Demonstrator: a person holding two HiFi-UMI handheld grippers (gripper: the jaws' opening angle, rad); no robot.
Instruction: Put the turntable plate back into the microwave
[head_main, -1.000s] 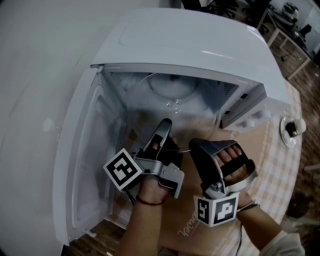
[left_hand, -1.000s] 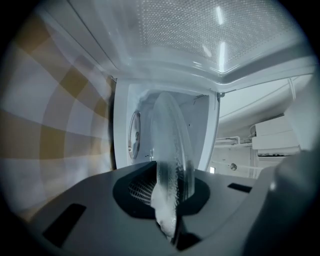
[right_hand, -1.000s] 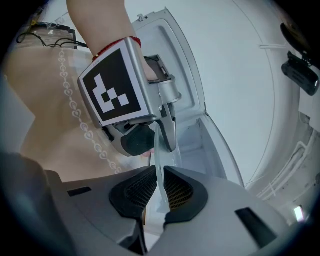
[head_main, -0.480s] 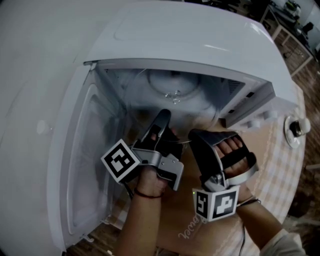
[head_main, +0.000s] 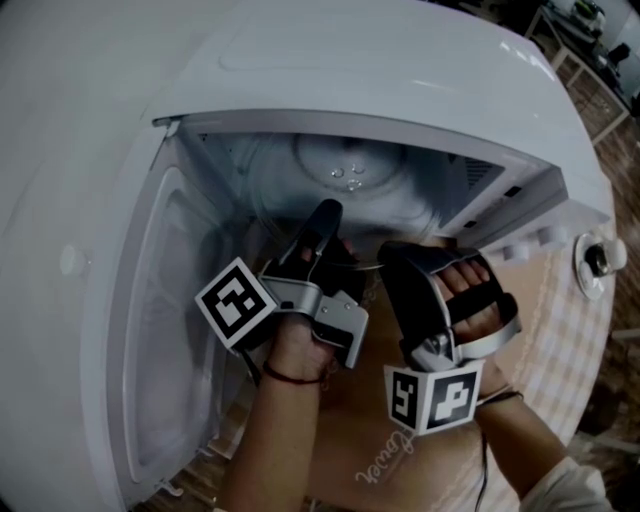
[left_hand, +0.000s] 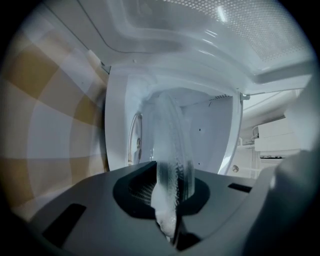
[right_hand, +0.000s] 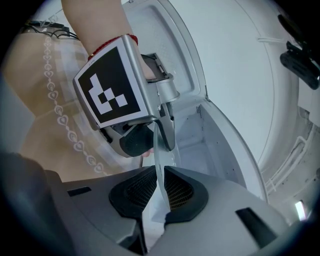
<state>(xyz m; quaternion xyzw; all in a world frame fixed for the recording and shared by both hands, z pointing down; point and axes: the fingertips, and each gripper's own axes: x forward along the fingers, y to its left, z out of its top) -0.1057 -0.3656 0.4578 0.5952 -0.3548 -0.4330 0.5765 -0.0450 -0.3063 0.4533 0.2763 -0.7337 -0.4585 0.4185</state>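
In the head view, the plate (head_main: 350, 185) is clear glass with an outline that is hard to trace. Its near rim is hidden behind the left gripper (head_main: 324, 215) and right gripper (head_main: 393, 260). Both forearms (head_main: 285, 440) run off the lower edge, and the microwave (head_main: 400, 70) runs off the top.

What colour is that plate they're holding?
The plate is clear, colourless glass; left gripper view shows it best.

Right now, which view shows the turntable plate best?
Left gripper view: the glass turntable plate stands edge-on mid-frame, its ribbed rim clamped in the left gripper tongs, pointing into the microwave. Right gripper view shows only a thin edge in the right gripper tongs. Head view: faint clear glass between both grippers.
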